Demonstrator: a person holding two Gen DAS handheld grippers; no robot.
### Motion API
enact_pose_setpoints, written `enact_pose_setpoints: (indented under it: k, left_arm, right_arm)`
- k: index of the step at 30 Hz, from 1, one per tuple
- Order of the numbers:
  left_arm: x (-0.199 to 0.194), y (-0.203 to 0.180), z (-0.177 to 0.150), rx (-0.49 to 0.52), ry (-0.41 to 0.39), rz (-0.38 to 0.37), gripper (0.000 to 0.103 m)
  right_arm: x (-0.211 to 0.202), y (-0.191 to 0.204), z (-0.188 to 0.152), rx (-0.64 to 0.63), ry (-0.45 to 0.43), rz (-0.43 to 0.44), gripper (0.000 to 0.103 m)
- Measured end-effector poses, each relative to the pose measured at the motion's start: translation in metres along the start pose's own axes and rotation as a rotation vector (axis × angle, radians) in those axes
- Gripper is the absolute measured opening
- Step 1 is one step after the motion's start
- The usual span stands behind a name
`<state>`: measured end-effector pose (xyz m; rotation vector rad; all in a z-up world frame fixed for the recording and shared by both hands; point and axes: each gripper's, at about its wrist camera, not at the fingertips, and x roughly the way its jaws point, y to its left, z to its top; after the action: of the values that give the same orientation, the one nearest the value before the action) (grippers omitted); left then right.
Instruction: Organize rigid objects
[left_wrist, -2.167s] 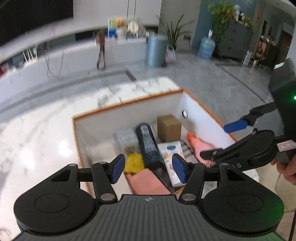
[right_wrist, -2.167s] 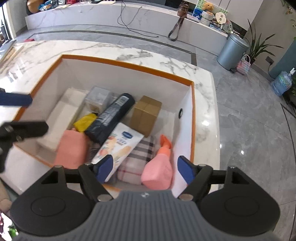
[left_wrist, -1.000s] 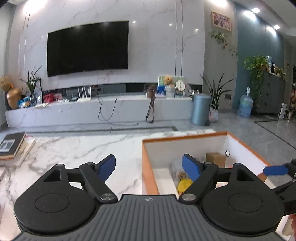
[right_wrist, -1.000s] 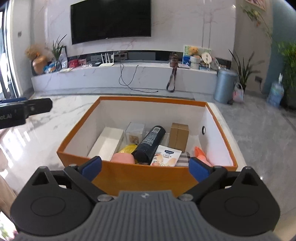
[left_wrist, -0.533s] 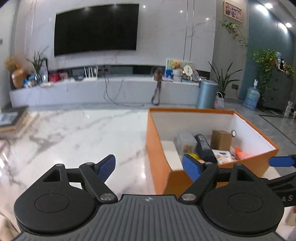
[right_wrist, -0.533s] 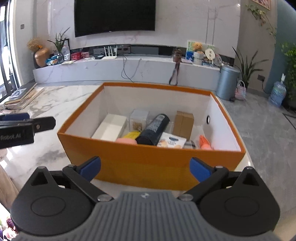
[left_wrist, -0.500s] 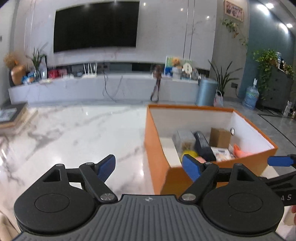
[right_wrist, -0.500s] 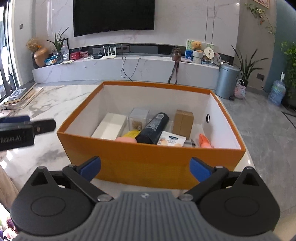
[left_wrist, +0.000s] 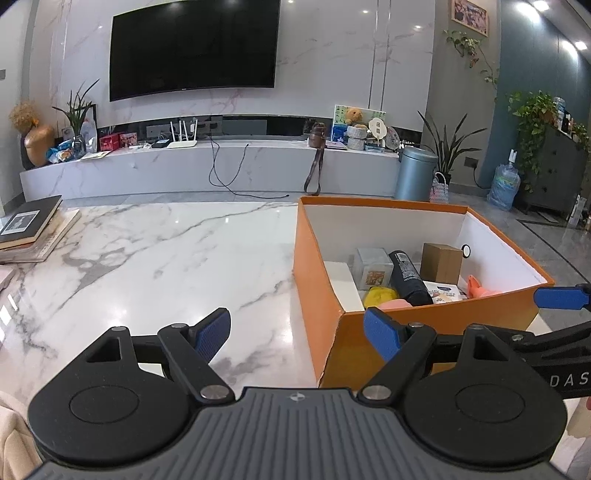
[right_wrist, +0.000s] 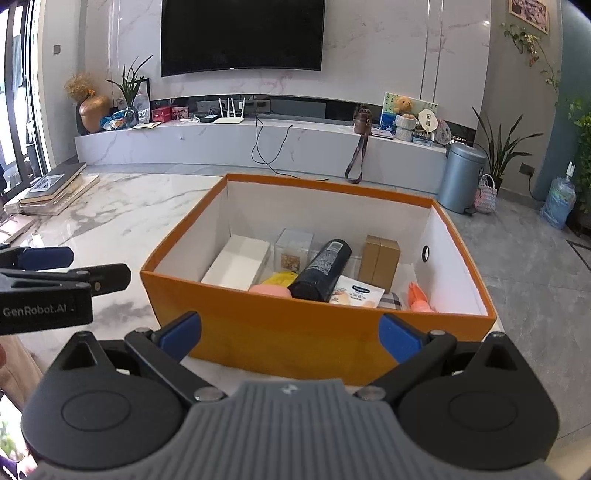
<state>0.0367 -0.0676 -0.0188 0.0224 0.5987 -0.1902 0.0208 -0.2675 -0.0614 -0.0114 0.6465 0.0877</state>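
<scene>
- Both grippers are now sitting back from the orange box (right_wrist: 295, 339), low in front of its near wall; a couple of seconds ago they were hanging right over the things inside it.
- The left gripper (left_wrist: 297, 334) is holding its jaws wide apart and is gripping nothing; between the blue pads (left_wrist: 212, 334) only the marble table (left_wrist: 147, 266) is showing.
- The right gripper (right_wrist: 290, 334) is also standing wide open and empty, with the box wall in its gap.
- I am judging that the packing step is finished or is pausing, because no loose object is lying on the table near the box.
- The task's things are all resting inside the box: a white flat box (right_wrist: 238, 266) at the left, a clear cube (right_wrist: 293, 245), a black bottle (right_wrist: 321, 269) lying tilted, a brown carton (right_wrist: 380, 260) standing upright, a yellow item (right_wrist: 282, 277), a pink item (right_wrist: 271, 290), a printed pouch (right_wrist: 354, 295) and an orange-pink bottle (right_wrist: 419, 299) at the right wall.
- A checked cloth (right_wrist: 391, 299) is showing just beside the pouch.
- Books (left_wrist: 31, 229) are lying in a stack at the far left of the table, well apart from the box.
- The near wall of the box is standing between the grippers and the contents, so any new reach will need to go over the rim first.
</scene>
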Motion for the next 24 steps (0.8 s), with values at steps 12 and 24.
enact_pose_setpoints:
  k: [12,24]
  left_arm:
    - [-0.0017,-0.0029,-0.0016,0.016,-0.008,0.004,0.096]
    - [-0.0038,-0.0048,-0.0007,0.024,-0.016,0.004,0.096]
  right_arm:
    - [0.0043,-0.0009,0.0000,0.005,0.014,-0.004,0.101]
    - [0.0067,0.0007,-0.0015,-0.004,0.020,-0.004,0.101]
